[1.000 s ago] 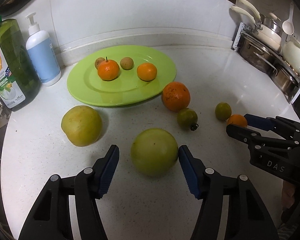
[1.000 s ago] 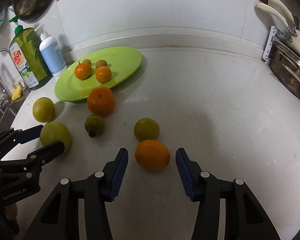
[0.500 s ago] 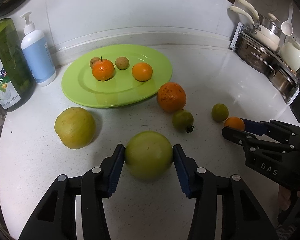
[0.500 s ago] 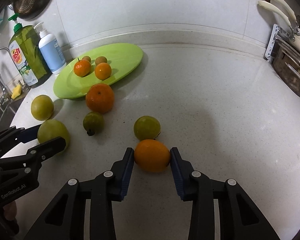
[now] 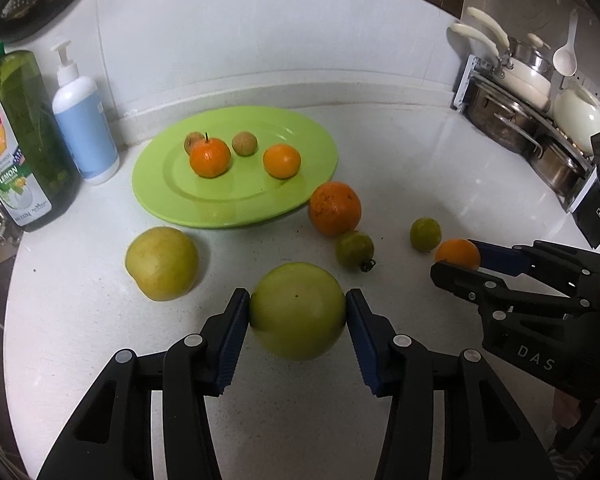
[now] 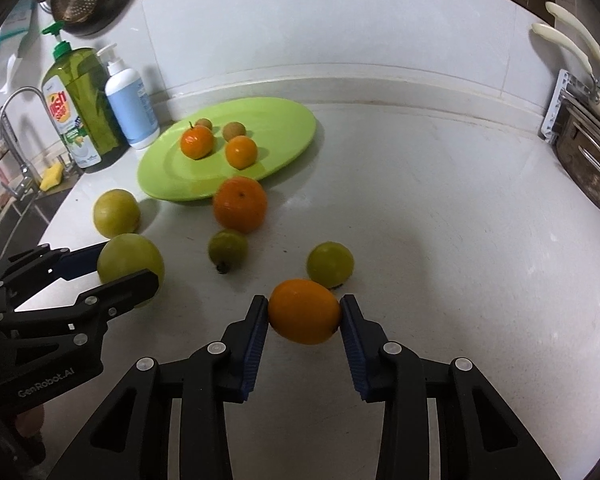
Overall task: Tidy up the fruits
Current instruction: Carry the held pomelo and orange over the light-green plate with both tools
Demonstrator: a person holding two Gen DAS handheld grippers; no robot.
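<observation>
Jaws on both grippers are clamped: left gripper (image 5: pixel 298 314) squeezes the big round green fruit (image 5: pixel 297 310), right gripper (image 6: pixel 305 314) the small orange citrus (image 6: pixel 304 311), both near the counter's (image 6: pixel 440 240) front edge, probably headed for the lime-green plate (image 5: pixel 312 184) behind.

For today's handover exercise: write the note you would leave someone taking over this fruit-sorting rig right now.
Left claw: just closed, pads pressing the big green fruit, on the counter or barely off it.
Right claw: just closed on the small orange.
Done: four small fruits sit on the green plate.
Left: place both held fruits, then the yellow fruit, large orange and two small green fruits, all on the counter.
</observation>
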